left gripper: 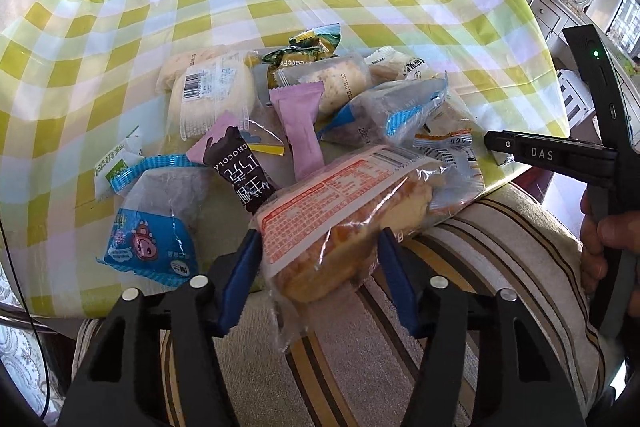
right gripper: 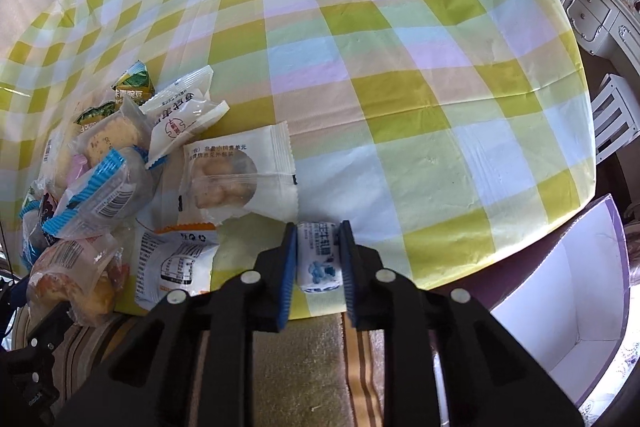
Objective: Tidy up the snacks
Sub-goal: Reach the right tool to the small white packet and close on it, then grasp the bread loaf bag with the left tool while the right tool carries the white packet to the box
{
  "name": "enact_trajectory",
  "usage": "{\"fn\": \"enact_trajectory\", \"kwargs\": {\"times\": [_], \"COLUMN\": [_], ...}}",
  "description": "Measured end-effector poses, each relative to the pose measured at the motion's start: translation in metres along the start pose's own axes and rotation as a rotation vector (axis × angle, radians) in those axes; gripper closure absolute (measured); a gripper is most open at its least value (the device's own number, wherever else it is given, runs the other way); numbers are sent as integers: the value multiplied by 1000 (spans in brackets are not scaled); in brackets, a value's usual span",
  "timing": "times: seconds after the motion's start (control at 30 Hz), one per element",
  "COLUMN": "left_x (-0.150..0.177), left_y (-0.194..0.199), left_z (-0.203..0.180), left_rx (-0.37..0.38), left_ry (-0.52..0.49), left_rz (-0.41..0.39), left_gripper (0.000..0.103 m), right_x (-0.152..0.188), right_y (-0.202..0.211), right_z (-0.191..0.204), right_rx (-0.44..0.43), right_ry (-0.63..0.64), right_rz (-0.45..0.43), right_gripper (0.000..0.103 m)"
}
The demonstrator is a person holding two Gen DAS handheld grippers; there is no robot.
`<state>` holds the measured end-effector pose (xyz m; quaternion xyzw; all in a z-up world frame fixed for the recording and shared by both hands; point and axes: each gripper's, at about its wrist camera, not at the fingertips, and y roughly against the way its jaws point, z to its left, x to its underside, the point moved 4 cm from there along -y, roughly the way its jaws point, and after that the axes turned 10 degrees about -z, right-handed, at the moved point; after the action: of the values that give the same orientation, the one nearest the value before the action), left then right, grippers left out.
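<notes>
Checked tablecloth (right gripper: 400, 87) is bearing a snack heap at its near left edge, where left gripper (left gripper: 316, 247) is clamping a bread pack (left gripper: 340, 211) and right gripper (right gripper: 318, 255) is pinching a small candy (right gripper: 318, 255), likely for sorting into the box (right gripper: 560, 307) near right.

Counter cloth (right gripper: 400, 39): checked in yellow-green, white, pale blue and pink.
Bread packet (left gripper: 340, 211): clear film, orange-red print on white; golden-brown loaf inside.
Chocolate bar wrapper (left gripper: 240, 171): dark brown, white lettering.
Long sachet (left gripper: 300, 131): plain lilac-pink.
Cake packet (left gripper: 152, 227): blue with a pink cartoon figure.
Small candy (right gripper: 318, 255): white wrapper, blue print.
Biscuit packet (right gripper: 240, 171): white, black text, clear window.
Fingers (right gripper: 286, 267): blue pads on black.
Cushion (left gripper: 400, 367): beige, brown and gold stripes.
Box (right gripper: 560, 307): white inside, lilac edge.
</notes>
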<state>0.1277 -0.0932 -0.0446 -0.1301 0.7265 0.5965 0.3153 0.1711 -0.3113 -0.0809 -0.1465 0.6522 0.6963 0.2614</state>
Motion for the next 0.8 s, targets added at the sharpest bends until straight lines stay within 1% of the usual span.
{"fn": "enact_trajectory", "kwargs": {"times": [0.03,0.1,0.27,0.3,0.37,0.47,0.57,0.67,0.8], "left_x": [0,0,-1,-1,-1,-1,-2,-2,1], "left_y": [1,3,9,10,14,19,26,33,41], "left_z": [0,2,3,3,2,0,0,-1,-4], "left_rx": [8,26,70,78,95,128,166,204,223], "left_ry": [6,17,38,39,40,42,53,66,76], "left_rz": [-4,-12,-31,-37,-52,-66,-84,-94,-106], "left_gripper": [53,61,69,72,75,78,85,88,90], "right_x": [0,0,-5,-6,-7,-8,-7,-7,-8], "right_y": [1,4,20,23,29,35,40,47,56], "right_z": [0,0,3,2,1,-2,-3,-3,-4], "right_rx": [-22,-37,-38,-39,-44,-49,-55,-65,-76], "right_ry": [-8,-8,7,7,3,-4,-7,-10,-13], "right_rz": [1,-4,-51,-56,-65,-71,-74,-83,-96], "right_gripper": [83,83,83,83,83,83,83,83,83]}}
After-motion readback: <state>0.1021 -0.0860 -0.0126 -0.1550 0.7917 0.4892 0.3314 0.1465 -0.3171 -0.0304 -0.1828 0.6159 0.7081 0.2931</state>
